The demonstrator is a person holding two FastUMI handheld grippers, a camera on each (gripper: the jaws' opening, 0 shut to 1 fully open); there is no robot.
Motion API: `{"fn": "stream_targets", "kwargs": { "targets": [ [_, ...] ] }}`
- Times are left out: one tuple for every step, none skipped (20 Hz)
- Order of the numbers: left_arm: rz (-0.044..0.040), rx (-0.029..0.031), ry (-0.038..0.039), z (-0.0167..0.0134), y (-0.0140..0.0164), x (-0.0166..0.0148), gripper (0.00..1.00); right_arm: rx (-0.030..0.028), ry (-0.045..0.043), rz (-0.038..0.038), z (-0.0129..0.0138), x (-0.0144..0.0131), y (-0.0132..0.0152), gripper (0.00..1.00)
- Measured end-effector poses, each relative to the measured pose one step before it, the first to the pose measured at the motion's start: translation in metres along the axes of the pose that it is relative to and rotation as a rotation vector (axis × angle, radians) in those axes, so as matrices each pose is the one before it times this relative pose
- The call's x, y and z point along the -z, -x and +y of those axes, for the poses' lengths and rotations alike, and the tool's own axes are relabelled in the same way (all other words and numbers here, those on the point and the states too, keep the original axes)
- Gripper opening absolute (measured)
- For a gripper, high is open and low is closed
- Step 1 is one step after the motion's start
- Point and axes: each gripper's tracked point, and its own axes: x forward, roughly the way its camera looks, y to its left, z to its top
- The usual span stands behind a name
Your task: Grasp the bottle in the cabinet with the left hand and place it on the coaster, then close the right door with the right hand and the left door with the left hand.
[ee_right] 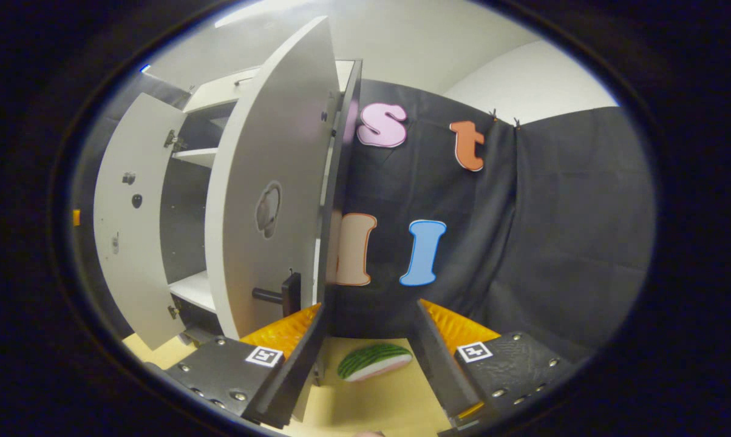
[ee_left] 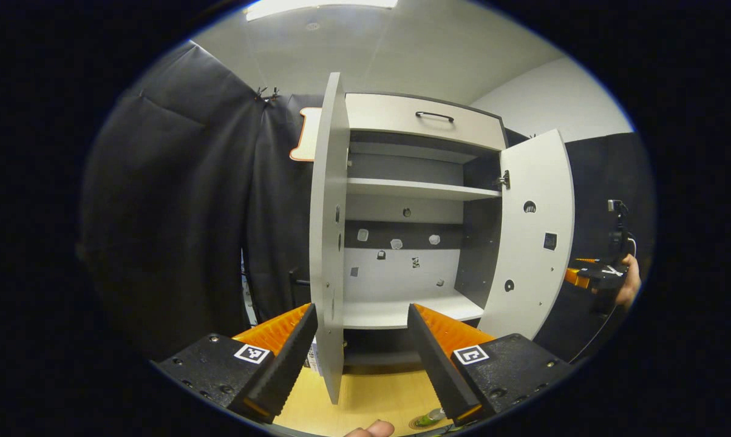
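The cabinet (ee_left: 414, 212) shelves look bare, so I judge the bottle is out; both doors stand open, my left tool (ee_left: 362, 340) and right tool (ee_right: 371, 340) wide and empty

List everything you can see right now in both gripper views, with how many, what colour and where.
cabinet: one, pale grey with dark inside, standing on the table, shelves bare
drawer handle: one, black, on the cabinet's top drawer
left door: one, pale grey, open, edge-on just above the left gripper
right door: one, pale grey, open
door handle: one, black, low on the right door's outer face
watermelon-slice piece: one, green and pink, on the table beside the cabinet
table: one, light wood
left gripper: open, near the left door's lower edge
right gripper: open, beside the right door
hand: one, holding the right gripper
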Motion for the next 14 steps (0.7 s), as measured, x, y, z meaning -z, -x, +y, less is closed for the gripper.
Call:
{"fn": "stream_targets", "kwargs": {
  "targets": [
    [0.00739, 0.01084, 0.01056, -0.00118, -0.0009, 0.00207, 0.94, -0.00976, -0.01567, 0.00751, 0.00522, 0.00206, 0.00081, 0.89],
    [0.00417, 0.01327, 0.00753, -0.0004, -0.00231, 0.00171, 0.94, -0.02463, -0.01516, 0.00664, 0.01093, 0.00057, 0.00051, 0.89],
    [0.00148, 0.01538, 0.00138, -0.002, -0.00167, 0.00052, 0.94, -0.02777, -0.01068, 0.01137, 0.01234, 0.00079, 0.00028, 0.84],
    [-0.00142, 0.00615, 0.00018, 0.00038, -0.00294, -0.00044, 0.94, -0.02882, -0.00499, -0.00783, 0.01162, -0.00181, -0.00007, 0.87],
    [-0.00531, 0.00402, -0.00023, 0.00036, -0.00253, -0.00196, 0.94, -0.01991, 0.00826, -0.00642, 0.01092, 0.00017, -0.00094, 0.86],
    [-0.00188, 0.00287, 0.00135, 0.00076, -0.00115, -0.00094, 0.94, -0.01047, 0.00172, -0.01208, 0.00695, -0.00127, -0.00154, 0.86],
    [-0.0039, 0.00327, 0.00389, 0.00057, -0.00054, -0.00186, 0.94, -0.00946, -0.00274, -0.00889, 0.00682, -0.00119, -0.00151, 0.86],
    [-0.00125, 0.00121, 0.00207, 0.00155, 0.00027, -0.00048, 0.94, -0.00069, -0.01262, -0.00315, 0.00555, 0.00133, -0.00119, 0.87],
    [-0.00511, 0.00255, -0.0009, 0.00196, 0.00145, -0.00152, 0.94, 0.01215, -0.01955, -0.00203, 0.00324, 0.00058, -0.00272, 0.86],
    [-0.00548, -0.00218, -0.00478, 0.00355, 0.00104, -0.00168, 0.94, 0.00707, -0.02311, 0.00488, 0.00433, 0.00182, -0.00317, 0.86],
    [-0.00112, -0.00766, -0.00644, 0.00453, 0.00166, -0.00049, 0.94, -0.00551, -0.01754, 0.0095, 0.00674, 0.00282, -0.00212, 0.86],
    [-0.00151, -0.00522, -0.00599, 0.00395, 0.00066, 0.00061, 0.94, -0.00692, -0.0056, -0.00358, 0.00785, -0.00064, -0.00195, 0.86],
    [0.00159, -0.00941, -0.00279, 0.00446, 0.00094, 0.00071, 0.94, 0.00638, 0.00386, -0.00869, 0.0033, -0.00226, -0.00278, 0.87],
    [0.00117, -0.00262, 0.00128, 0.00262, 0.0017, 0.00103, 0.89, 0.01414, -0.00114, -0.00206, -0.00018, 0.00138, -0.00236, 0.87]
  ]
}}
